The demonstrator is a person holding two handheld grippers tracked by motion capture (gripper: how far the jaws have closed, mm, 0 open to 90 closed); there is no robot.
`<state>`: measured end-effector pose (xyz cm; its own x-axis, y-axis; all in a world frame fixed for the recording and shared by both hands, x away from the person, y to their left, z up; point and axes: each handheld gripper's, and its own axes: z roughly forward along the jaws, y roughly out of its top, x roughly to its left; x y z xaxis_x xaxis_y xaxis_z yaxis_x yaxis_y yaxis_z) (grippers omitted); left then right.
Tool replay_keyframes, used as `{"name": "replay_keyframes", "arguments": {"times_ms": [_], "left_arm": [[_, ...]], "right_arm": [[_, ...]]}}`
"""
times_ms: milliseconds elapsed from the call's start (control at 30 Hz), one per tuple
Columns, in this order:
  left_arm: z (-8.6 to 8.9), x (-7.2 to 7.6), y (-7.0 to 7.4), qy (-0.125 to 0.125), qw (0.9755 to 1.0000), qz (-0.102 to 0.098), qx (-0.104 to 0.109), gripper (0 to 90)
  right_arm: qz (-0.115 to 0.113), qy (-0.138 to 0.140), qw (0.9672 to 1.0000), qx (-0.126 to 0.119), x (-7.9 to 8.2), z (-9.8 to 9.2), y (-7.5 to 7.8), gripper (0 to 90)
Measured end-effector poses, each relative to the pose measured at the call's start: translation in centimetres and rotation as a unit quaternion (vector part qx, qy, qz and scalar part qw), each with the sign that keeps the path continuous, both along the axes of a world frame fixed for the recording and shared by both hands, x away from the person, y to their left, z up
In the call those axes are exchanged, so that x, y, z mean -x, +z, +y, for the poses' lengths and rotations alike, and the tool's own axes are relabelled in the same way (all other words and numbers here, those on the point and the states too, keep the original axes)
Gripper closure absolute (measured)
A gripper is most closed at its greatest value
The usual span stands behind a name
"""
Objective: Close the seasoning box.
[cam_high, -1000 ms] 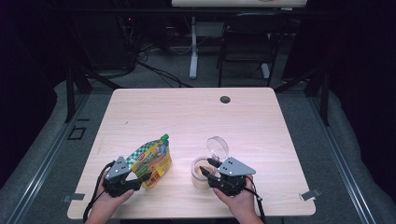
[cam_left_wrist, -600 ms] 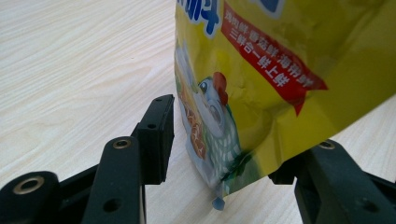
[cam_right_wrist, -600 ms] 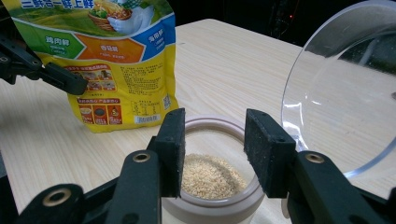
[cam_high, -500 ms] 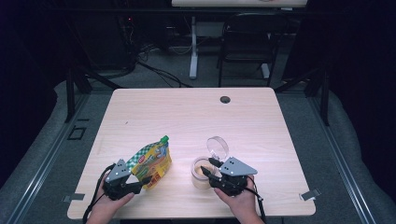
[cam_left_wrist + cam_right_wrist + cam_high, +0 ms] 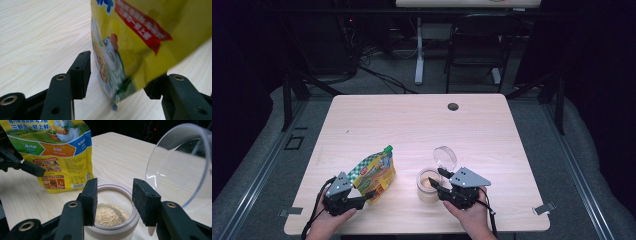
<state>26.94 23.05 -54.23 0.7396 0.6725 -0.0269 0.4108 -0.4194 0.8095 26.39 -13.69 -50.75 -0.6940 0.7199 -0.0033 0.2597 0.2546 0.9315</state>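
Jar, open and part-filled with pale granules, stands near the bench's front edge in the high view, its clear lid tipped back behind it; the yellow pouch stands to its left. Left tool and right tool sit beside them. Left gripper view: jaws have just been opening, pads clear of the pouch corner between them. Right gripper view: jaws, just widening, straddle the jar rim without pressing; granules lie inside, and the lid is at right.
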Motion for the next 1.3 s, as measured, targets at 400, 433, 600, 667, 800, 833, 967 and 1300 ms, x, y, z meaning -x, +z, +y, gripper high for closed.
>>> {"name": "replay_keyframes", "arguments": {"times_ms": [400, 433, 600, 667, 800, 833, 967, 1300], "left_arm": [[0.4, 0.5, 0.5, 0.009, 0.9998, -0.004, 0.015, 44.9], [0.4, 0.6, 0.5, 0.008, 0.9998, -0.005, 0.015, 44.8], [0.5, 0.8, 0.8, 0.012, 0.9997, 0.000, 0.019, 44.8], [0.6, 0.8, 0.9, 0.014, 0.9997, 0.001, 0.022, 44.8], [0.7, 1.2, 1.1, 0.013, 0.9997, -0.002, 0.022, 44.8], [0.7, 1.3, 1.1, 0.011, 0.9997, -0.001, 0.023, 44.7], [0.8, 1.6, 1.2, 0.009, 0.9997, 0.000, 0.022, 44.7], [0.9, 1.6, 1.0, 0.014, 0.9995, 0.004, 0.026, 44.8]], "right_arm": [[0.019, 0.005, 0.9998, 0.005, 0.2, -0.4, 1.2, 55.3], [0.019, 0.006, 0.9997, 0.013, 0.2, -0.3, 1.2, 55.1], [0.035, 0.007, 0.9992, 0.019, 0.2, -0.3, 1.5, 51.5], [0.037, 0.007, 0.9991, 0.017, 0.2, -0.4, 1.6, 51.3], [0.039, 0.005, 0.9992, 0.009, 0.1, -0.7, 2.0, 51.3], [0.042, 0.005, 0.9991, 0.006, 0.1, -0.8, 2.2, 51.3], [0.046, 0.008, 0.9989, -0.005, 0.0, -1.4, 2.6, 52.8], [0.057, -0.013, 0.9982, -0.014, -0.2, -2.9, 3.4, 54.2]]}}
